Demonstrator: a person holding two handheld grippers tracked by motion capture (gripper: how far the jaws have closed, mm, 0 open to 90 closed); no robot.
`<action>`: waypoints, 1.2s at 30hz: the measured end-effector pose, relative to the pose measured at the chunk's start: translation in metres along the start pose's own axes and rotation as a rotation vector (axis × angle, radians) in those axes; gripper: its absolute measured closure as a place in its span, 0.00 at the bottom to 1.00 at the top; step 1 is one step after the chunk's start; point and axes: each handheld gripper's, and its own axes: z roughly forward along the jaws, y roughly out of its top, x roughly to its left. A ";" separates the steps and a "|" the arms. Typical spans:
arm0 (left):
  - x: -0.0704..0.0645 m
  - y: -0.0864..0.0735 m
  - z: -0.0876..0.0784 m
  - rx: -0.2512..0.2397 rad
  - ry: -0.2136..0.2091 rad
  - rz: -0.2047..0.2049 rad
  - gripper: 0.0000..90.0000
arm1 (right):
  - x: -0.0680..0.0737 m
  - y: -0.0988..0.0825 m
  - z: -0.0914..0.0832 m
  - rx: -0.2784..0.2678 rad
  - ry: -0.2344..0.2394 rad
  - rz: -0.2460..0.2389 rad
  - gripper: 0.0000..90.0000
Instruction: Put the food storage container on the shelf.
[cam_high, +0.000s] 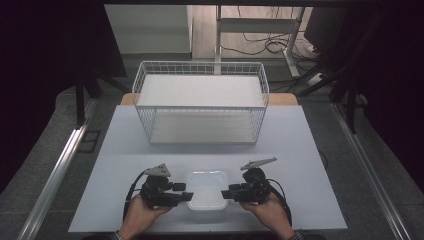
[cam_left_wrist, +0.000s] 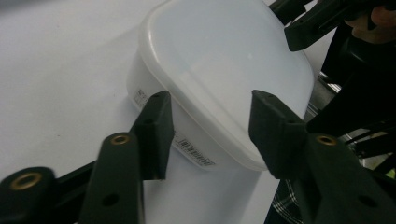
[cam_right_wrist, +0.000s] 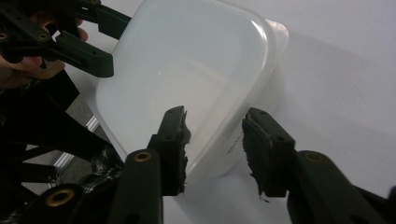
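a lidded white container (cam_high: 206, 196) sits on the table (cam_high: 300, 150) near the person, the wire shelf rack (cam_high: 200, 102) beyond it empty. the left gripper (cam_high: 184, 192) and right gripper (cam_high: 226, 192) flank it, jaws open around its rim – not yet clamped, so lifting seems yet to begin.

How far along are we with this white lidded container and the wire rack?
Early. The lidded container sits on the table, lid on. The left gripper and right gripper flank it, jaws open, nothing gripped. The wire rack holds nothing, so any lifting or placing is left.
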 end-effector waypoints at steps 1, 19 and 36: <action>-0.003 0.000 -0.002 -0.016 0.029 0.002 0.62 | 0.002 -0.002 -0.002 -0.015 -0.011 0.003 0.70; -0.003 0.001 -0.011 -0.123 0.174 -0.031 0.88 | 0.022 -0.001 0.001 -0.135 -0.166 -0.082 0.88; -0.004 0.024 -0.020 -0.163 0.204 -0.010 0.89 | 0.015 0.018 -0.008 -0.242 -0.180 -0.156 0.87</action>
